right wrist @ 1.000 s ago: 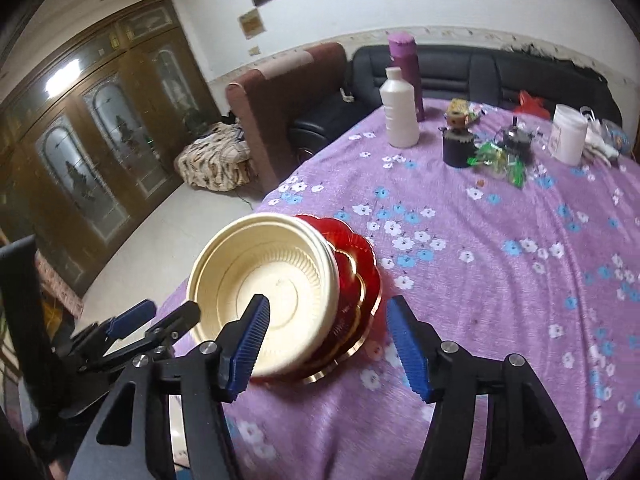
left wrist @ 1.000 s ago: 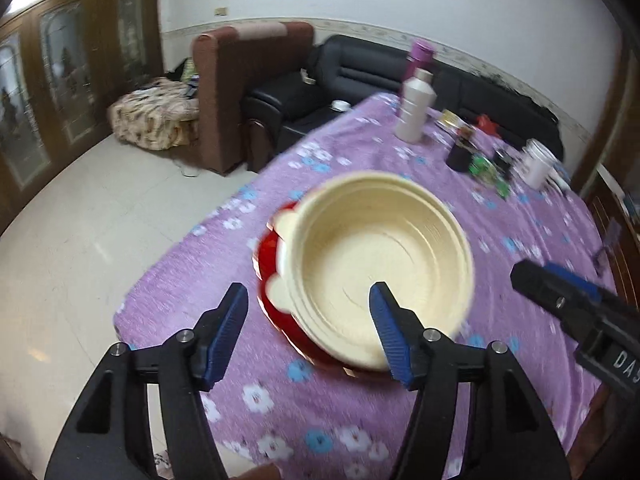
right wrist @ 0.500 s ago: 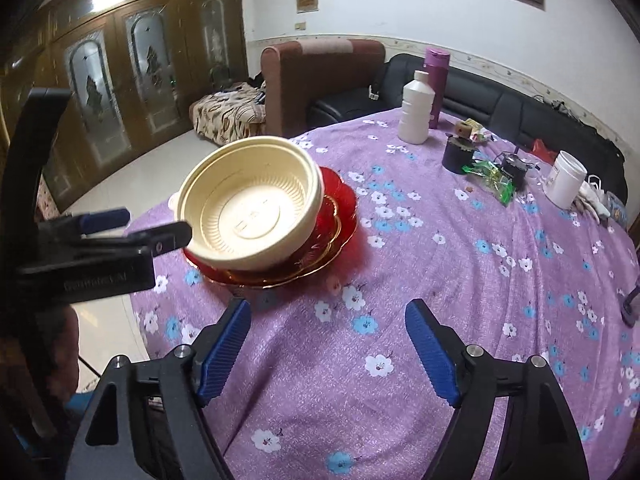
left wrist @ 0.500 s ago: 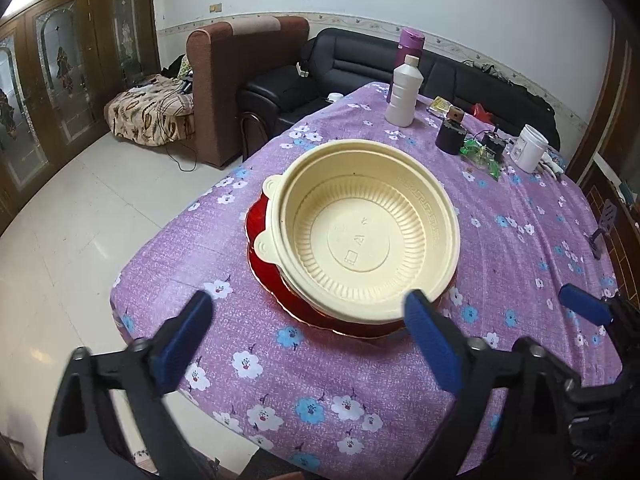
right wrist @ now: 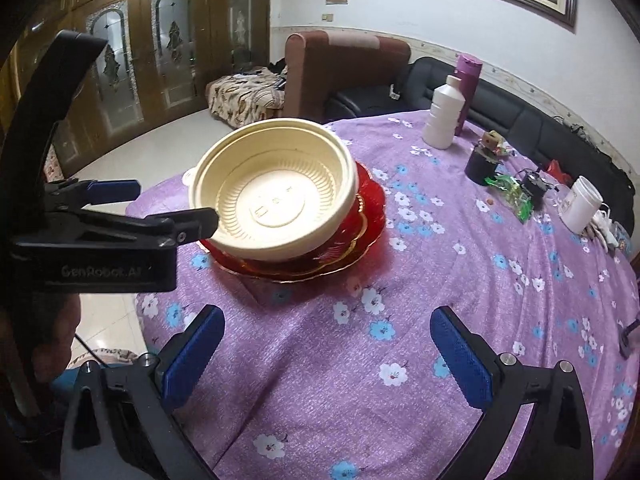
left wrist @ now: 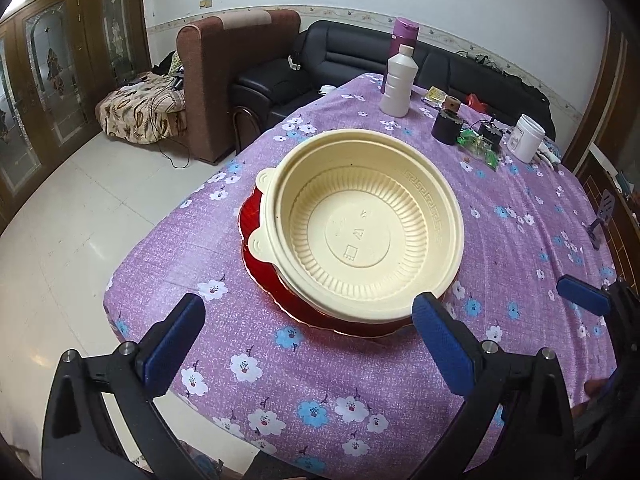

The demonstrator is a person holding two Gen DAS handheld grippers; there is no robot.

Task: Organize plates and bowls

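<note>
Left wrist view, my left gripper (left wrist: 306,334) spread wide on nothing, cream bowl (left wrist: 360,226) stacked on red plates (left wrist: 264,276) just ahead, table edge (left wrist: 120,300) to its left, my right gripper (right wrist: 326,354) just opened wide, empty, bare purple cloth (right wrist: 460,280) ahead.

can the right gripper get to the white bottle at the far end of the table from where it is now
Probably yes. The right gripper is open and empty, and bare purple tablecloth lies between it and the white bottle. The bowl stack sits off to the left, though the purple flask stands close behind.
</note>
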